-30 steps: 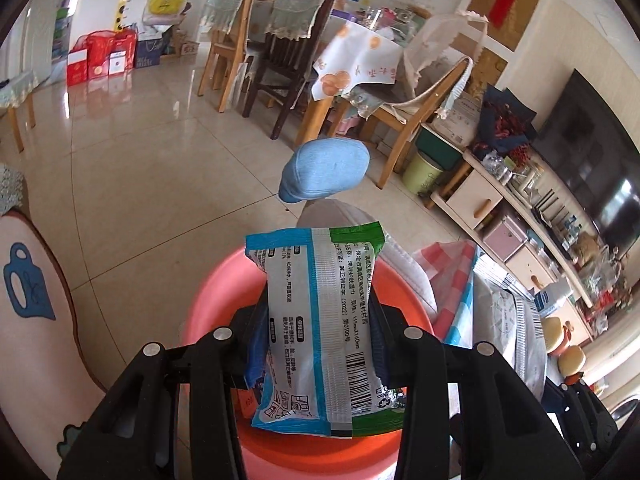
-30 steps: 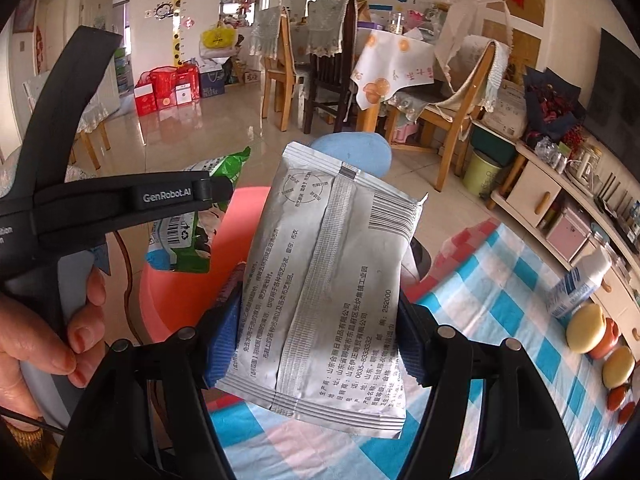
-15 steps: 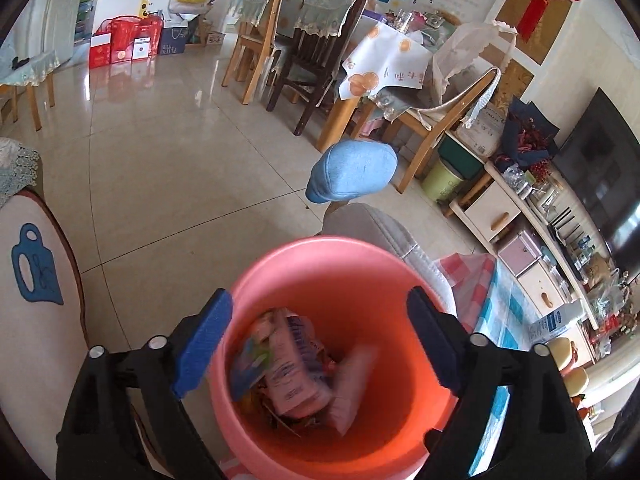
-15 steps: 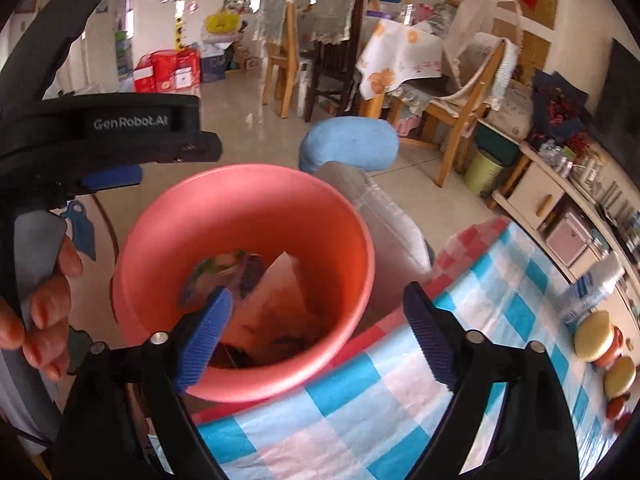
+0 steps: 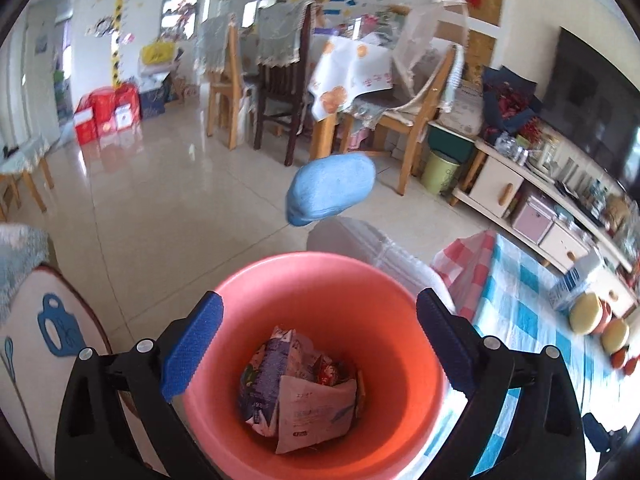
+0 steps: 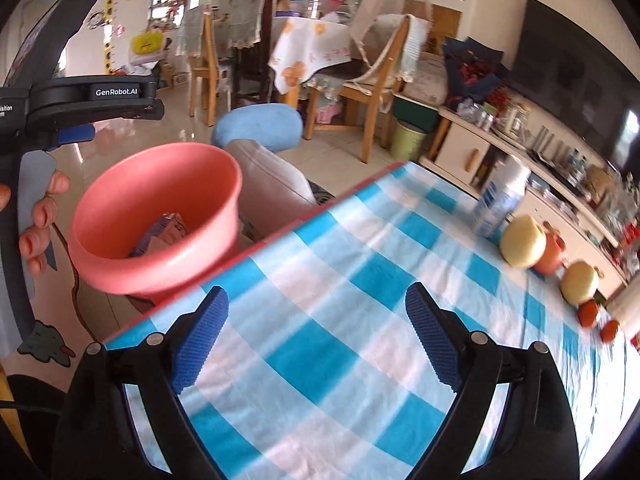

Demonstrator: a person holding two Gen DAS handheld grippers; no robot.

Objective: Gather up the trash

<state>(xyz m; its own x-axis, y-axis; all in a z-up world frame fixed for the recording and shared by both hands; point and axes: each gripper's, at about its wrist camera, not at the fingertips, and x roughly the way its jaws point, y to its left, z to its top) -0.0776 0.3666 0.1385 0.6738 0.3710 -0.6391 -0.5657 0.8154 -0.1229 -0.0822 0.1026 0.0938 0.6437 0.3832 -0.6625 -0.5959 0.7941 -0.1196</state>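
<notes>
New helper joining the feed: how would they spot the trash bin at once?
Find the blue-and-white checked tablecloth; just past its left, red-trimmed edge stands the bin. It is a salmon-pink round plastic tub, open-topped, with crumpled wrappers inside, the only pink container beside the table.

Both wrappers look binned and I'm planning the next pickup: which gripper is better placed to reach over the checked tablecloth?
Probably the right gripper: open, empty, over the checked tablecloth. The left gripper is open over the pink bin.

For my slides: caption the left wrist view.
Open left gripper above the pink bin holding crumpled wrappers.
</notes>
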